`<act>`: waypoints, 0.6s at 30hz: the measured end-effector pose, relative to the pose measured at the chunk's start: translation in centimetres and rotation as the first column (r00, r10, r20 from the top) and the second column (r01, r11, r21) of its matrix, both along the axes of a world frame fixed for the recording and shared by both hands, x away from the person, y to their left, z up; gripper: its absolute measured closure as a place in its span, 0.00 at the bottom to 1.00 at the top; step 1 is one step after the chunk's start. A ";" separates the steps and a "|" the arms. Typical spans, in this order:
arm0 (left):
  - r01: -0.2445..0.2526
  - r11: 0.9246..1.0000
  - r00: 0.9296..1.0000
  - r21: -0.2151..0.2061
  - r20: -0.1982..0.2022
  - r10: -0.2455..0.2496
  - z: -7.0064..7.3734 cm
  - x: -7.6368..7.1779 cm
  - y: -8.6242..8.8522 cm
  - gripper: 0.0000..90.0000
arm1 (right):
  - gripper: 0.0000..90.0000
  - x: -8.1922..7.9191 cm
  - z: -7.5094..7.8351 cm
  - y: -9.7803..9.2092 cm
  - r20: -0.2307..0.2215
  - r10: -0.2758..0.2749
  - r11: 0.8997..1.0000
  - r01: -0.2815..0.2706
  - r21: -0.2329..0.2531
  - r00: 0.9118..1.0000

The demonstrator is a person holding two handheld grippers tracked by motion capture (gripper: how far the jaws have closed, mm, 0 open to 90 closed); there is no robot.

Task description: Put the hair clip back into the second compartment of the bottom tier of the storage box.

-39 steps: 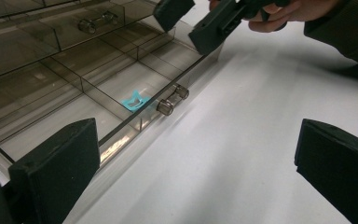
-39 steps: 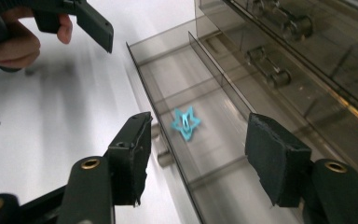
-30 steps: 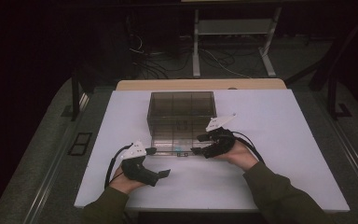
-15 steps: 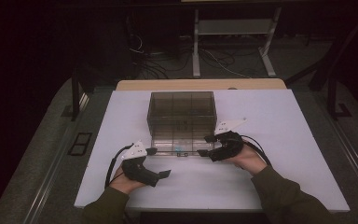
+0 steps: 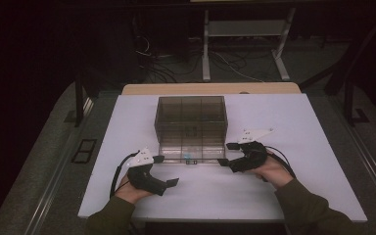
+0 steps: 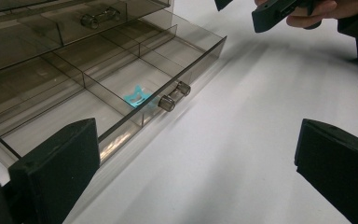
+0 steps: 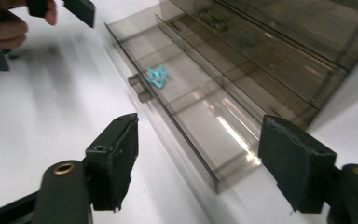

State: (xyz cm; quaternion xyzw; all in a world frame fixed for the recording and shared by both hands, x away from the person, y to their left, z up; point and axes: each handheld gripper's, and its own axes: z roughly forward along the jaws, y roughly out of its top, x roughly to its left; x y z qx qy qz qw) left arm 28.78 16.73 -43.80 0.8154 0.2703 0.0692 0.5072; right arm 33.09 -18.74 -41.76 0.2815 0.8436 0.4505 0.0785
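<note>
The smoky clear drawer (image 5: 191,155) stands pulled out, a small blue piece (image 6: 137,96) inside; left gripper (image 5: 165,171) and right gripper (image 5: 229,153) jaws spread, empty.

Both forearms come in over the table's near edge. The left gripper (image 5: 169,170) sits near the front-left part, jaws spread wide and empty. The right gripper (image 5: 227,154) lies right of centre, jaws likewise parted, pointing left.
</note>
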 end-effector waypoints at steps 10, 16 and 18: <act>-0.001 1.000 1.000 0.006 0.002 0.001 -0.1 0.0 -0.2 0.00 | 0.27 -1.6 -0.2 -2.5 0.036 -0.037 0.999 0.037 -0.007 0.999; -0.001 1.000 1.000 0.007 0.002 0.001 -0.1 -0.1 -0.2 0.00 | 0.27 -2.6 -0.3 -3.9 0.043 -0.052 0.999 0.052 0.001 0.998; -0.001 1.000 1.000 0.008 0.001 0.001 -0.1 -0.1 -0.2 0.00 | 0.27 -2.9 -0.4 -4.3 0.051 -0.058 0.998 0.057 0.007 0.997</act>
